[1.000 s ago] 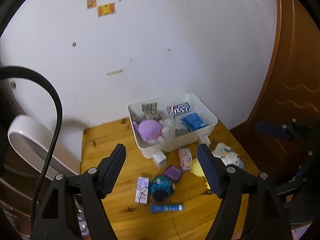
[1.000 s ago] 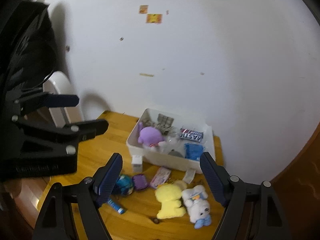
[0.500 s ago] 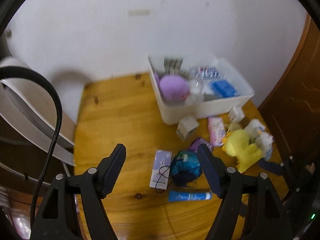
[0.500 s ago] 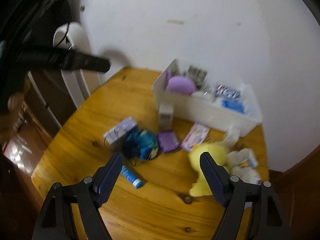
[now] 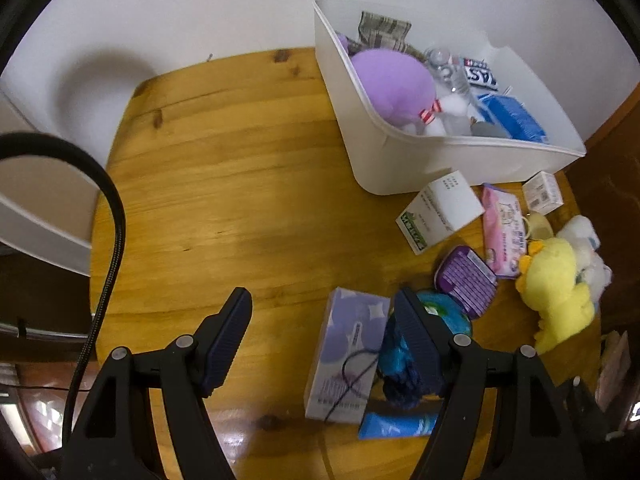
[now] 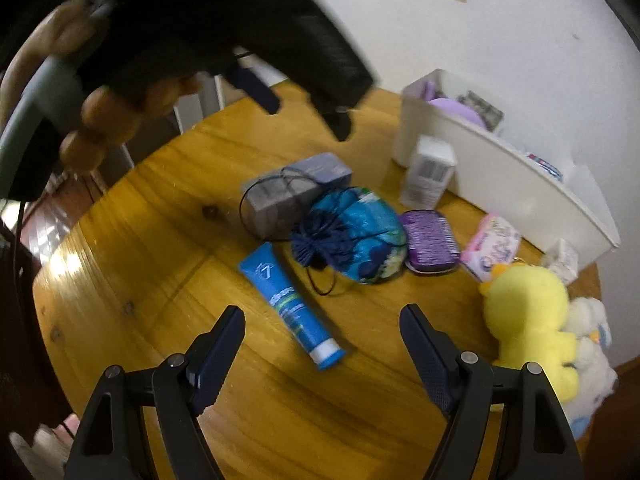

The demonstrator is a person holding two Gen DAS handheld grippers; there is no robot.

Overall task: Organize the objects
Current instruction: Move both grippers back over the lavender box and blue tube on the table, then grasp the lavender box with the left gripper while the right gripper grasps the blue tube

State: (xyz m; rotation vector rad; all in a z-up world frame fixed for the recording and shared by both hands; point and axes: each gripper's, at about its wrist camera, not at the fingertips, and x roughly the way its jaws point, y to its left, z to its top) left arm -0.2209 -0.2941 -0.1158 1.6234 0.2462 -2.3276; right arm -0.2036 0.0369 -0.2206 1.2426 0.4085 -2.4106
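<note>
Left gripper (image 5: pixel 322 338): black, ribbed dark-blue pads, fingers spread, nothing between them; above the table's near edge.
Right gripper (image 6: pixel 322 354): same build, fingers spread wide, empty.
Blue squeeze tube (image 6: pixel 291 304): glossy plastic, white cap, lying flat nearest the right gripper.
Lavender carton (image 5: pixel 346 354): smooth card, rectangular, a thin black cord looped over it.
Blue drawstring pouch (image 6: pixel 356 234): soft printed fabric, gathered navy neck, touching the lavender carton.
Purple ribbed case (image 6: pixel 430 242): hard, rounded corners, just beside the pouch.
Yellow plush duck (image 6: pixel 528 320): fuzzy, leaning on a white plush.
Round wooden table (image 5: pixel 224 184): knotty, varnished.
White plastic bin (image 5: pixel 440 156): far side, smooth walls; already holds a purple plush, blue packet.
Progress: partly done, I judge; loose items remain outside the bin.
</note>
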